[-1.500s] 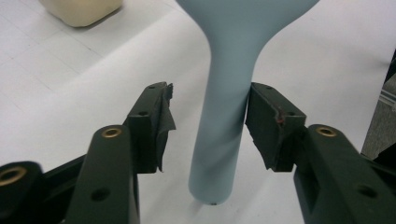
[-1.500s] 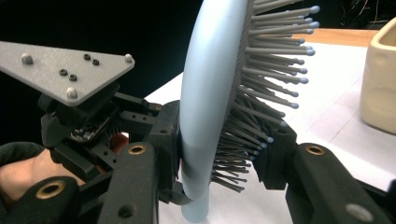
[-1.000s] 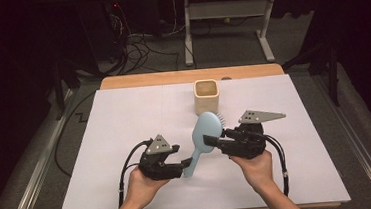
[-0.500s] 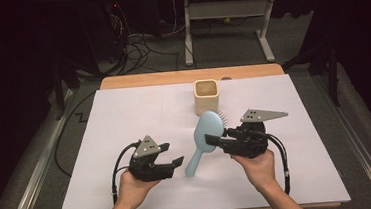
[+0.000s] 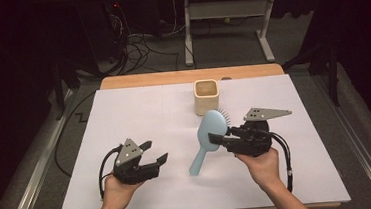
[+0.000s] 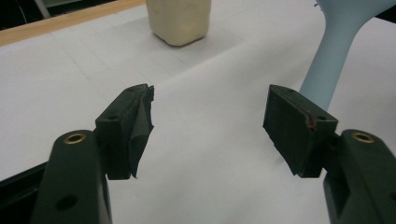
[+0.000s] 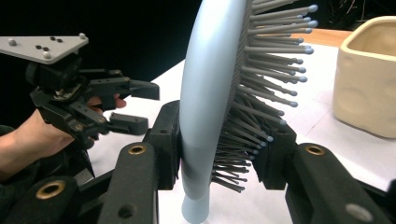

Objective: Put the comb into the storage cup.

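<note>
A light-blue hairbrush (image 5: 211,132) is held at the base of its head by my right gripper (image 5: 222,140), which is shut on it. In the right gripper view the brush (image 7: 210,93) stands between the jaws, its back against one pad and its bristles against the other, with the gripper (image 7: 219,156) closed around it. The handle slants down toward the table's front left. My left gripper (image 5: 154,152) hovers to the left of the handle, open and holding nothing. In the left gripper view its jaws (image 6: 212,112) stand wide apart, with the brush handle (image 6: 331,60) at the right.
A cream square cup (image 5: 206,96) stands upright at the back middle of the white sheet (image 5: 124,114) that covers the table. It also shows as the cup (image 6: 180,18) and the cup (image 7: 369,79). A wooden table edge (image 5: 171,77) runs along the back.
My left gripper has let go of the brush handle, opened, and drawn away to the left. The right gripper still holds the brush in about the same place.
</note>
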The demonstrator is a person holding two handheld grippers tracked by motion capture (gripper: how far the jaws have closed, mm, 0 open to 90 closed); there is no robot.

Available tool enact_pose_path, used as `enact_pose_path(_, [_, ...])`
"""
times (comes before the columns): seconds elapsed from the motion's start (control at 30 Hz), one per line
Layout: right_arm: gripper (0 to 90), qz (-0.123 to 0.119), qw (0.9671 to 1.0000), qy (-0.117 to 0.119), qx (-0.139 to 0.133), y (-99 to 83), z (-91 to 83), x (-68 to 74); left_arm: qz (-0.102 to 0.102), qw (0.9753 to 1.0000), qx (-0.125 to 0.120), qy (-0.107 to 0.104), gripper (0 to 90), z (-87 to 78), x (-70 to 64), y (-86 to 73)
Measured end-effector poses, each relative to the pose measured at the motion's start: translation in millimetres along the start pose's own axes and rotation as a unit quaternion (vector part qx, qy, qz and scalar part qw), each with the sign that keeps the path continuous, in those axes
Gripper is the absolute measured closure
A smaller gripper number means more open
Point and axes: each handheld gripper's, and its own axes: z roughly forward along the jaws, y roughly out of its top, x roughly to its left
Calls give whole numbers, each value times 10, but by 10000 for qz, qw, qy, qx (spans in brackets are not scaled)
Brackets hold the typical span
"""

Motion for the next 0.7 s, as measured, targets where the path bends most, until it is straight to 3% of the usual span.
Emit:
enact_pose_path(0.43, [594, -22, 9999, -101, 15, 23, -90, -39, -119, 9997, -112, 189, 334, -181, 167, -194])
enact_pose_path(0.7, [593, 0, 9999, -108, 18, 24, -99, -50, -301, 9990, -179, 292, 334, -290, 278, -324])
